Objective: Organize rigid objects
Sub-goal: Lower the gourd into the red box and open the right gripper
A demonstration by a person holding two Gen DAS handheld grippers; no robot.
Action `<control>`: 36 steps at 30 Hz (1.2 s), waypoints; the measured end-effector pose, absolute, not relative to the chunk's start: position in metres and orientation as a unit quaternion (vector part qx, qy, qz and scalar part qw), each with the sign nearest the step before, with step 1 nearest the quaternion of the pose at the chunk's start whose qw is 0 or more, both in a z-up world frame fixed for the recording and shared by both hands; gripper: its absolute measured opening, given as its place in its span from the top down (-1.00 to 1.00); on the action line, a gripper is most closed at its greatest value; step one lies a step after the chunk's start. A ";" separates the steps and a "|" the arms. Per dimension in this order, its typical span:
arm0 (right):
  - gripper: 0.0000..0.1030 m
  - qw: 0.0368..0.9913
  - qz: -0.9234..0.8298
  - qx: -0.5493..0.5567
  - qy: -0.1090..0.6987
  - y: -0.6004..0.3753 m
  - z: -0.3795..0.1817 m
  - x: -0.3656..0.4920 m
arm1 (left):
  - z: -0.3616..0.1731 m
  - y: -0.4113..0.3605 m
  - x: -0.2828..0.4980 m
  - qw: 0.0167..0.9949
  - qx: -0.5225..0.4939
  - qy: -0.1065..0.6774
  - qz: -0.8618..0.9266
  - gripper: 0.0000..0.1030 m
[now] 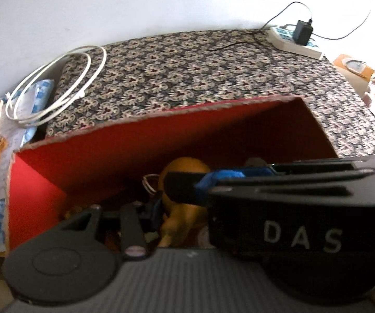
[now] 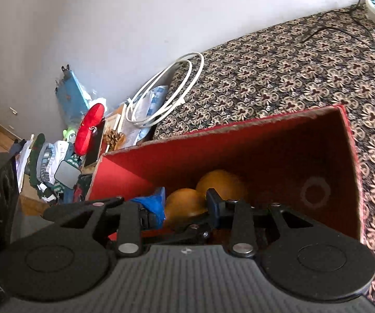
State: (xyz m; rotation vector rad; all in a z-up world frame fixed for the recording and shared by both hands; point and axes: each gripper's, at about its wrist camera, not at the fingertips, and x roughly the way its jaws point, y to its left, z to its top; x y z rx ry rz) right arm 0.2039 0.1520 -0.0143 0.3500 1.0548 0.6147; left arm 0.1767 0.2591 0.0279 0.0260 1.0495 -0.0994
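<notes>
While both grippers reach into the red box (image 2: 278,151), a golden-orange figurine (image 2: 187,203) sits between their fingers.

From the right wrist view, the right gripper (image 2: 184,206) has its jaws closed narrowly on one rounded lobe of the figurine, with a second lobe just behind it inside the box. From the left wrist view, the left gripper (image 1: 179,198) stands partly open with the figurine (image 1: 184,172) between its fingers; the right gripper's body covers the far finger, so whether the pads press on it cannot be told. The box rests on a floral-patterned cloth (image 1: 200,65), with a coiled white cable (image 1: 57,88) near its far left corner and a power strip (image 1: 291,39) well apart.
</notes>
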 end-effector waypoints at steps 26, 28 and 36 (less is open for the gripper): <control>0.57 0.814 0.295 0.168 0.470 0.152 -0.025 0.207 | 0.015 0.277 0.181 0.858 -0.023 0.512 -0.022 -0.43; 0.57 0.819 0.296 0.160 0.465 0.154 -0.023 0.205 | 0.015 0.278 0.180 0.859 -0.027 0.510 -0.020 -0.45; 0.57 0.822 0.289 0.164 0.463 0.152 -0.024 0.206 | 0.018 0.278 0.178 0.862 -0.031 0.505 -0.033 -0.49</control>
